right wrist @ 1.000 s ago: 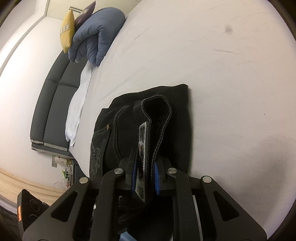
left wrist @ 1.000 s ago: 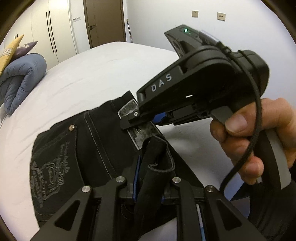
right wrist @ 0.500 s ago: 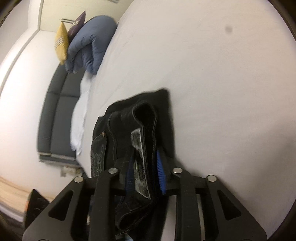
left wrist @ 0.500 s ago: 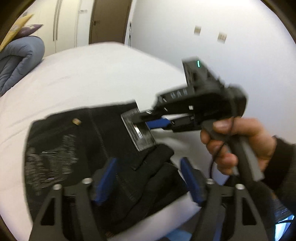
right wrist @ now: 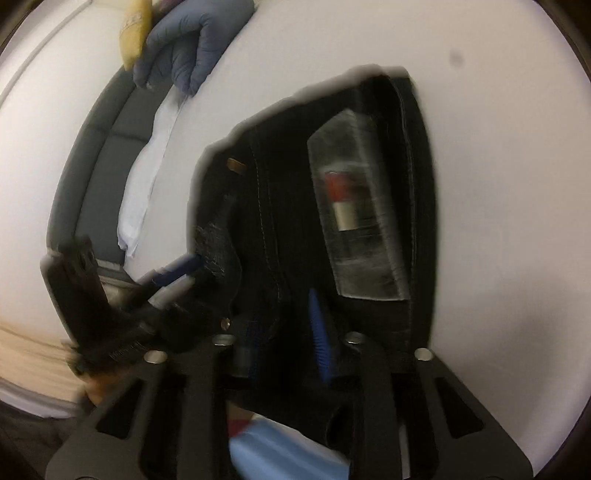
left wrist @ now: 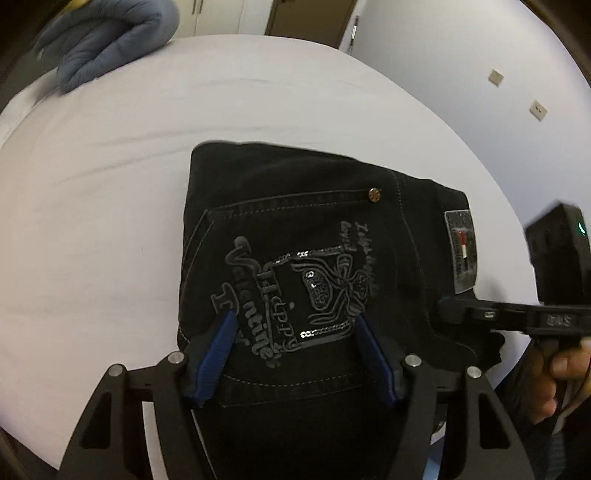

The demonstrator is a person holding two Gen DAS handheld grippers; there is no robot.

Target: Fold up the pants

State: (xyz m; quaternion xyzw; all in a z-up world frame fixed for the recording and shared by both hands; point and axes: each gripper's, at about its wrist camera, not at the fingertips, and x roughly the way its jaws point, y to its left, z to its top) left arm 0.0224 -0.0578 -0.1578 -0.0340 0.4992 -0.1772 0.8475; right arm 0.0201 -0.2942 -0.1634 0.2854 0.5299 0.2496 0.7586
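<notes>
The pants (left wrist: 317,258) lie folded into a compact black block on the white bed (left wrist: 110,192), toward its near right part. In the left wrist view the back pocket (left wrist: 295,280), with its grey print, faces up. The waistband label (left wrist: 461,254) sits at the block's right edge, and a rivet (left wrist: 373,194) marks the pocket's far right corner. The block's long axis runs near to far, and its far edge is straight and lies flat on the sheet.

A blue duvet (left wrist: 107,37) is bundled at the far left of the bed. In the right wrist view a yellow cushion (right wrist: 135,29) stands just beside it, and a grey headboard (right wrist: 99,155) runs along the bed's left side there. A wardrobe (left wrist: 218,14) and a door (left wrist: 314,18) stand beyond the far end, and two wall plates (left wrist: 517,92) are on the wall at right. Bare sheet surrounds the pants on the left and far sides.

The left gripper (left wrist: 295,350) hovers over the near half of the pocket. Its jaws stand wide apart, the blue pads (left wrist: 218,358) on either side of the print, gripping nothing.

The right gripper (right wrist: 284,328) sits at the near edge of the block by the label. This view is motion-blurred, and black cloth fills the gap between its fingers, so I cannot tell whether the jaws are clamped or parted. From the left wrist view, its body reaches in from the right, its tip touching the pants just near of the label.
</notes>
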